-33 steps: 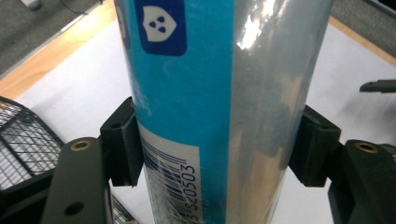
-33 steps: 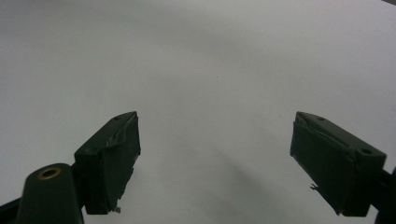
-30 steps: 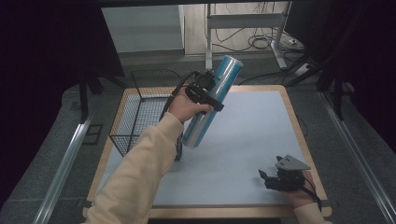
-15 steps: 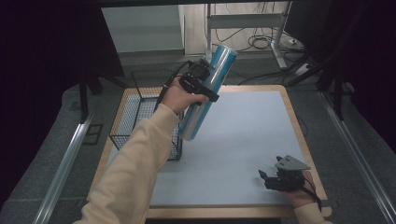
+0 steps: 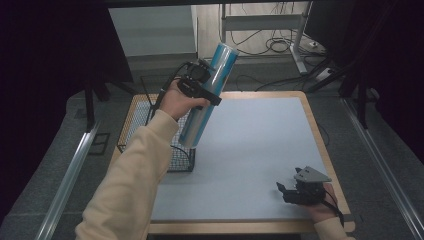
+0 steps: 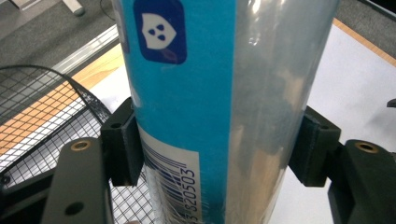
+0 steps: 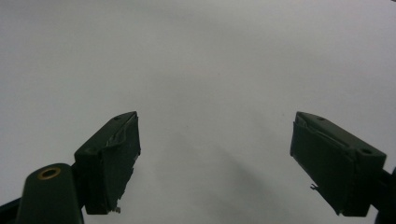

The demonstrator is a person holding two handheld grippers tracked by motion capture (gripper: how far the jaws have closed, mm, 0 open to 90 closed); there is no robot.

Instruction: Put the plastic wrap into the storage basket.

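Grey mat (image 5: 260,150) covers a wooden table w/ dark floor and cables behind. Black wire basket (image 5: 150,145) sits at the mat's left edge. Left gripper (image 5: 202,90) is up in the air over the basket's right side, jaws clamped on a tall blue-and-clear tube (image 5: 207,95); tube is tilted, top leaning away to the right, bottom end hanging just above the basket's right rim, clear of the mat. Left gripper view: both pads (image 6: 123,140) press the tube's (image 6: 224,93) sides, barcode label facing cam. Right gripper (image 5: 295,191) rests low at the mat's near right corner, jaws wide apart w/ nothing between them, well apart from the tube.
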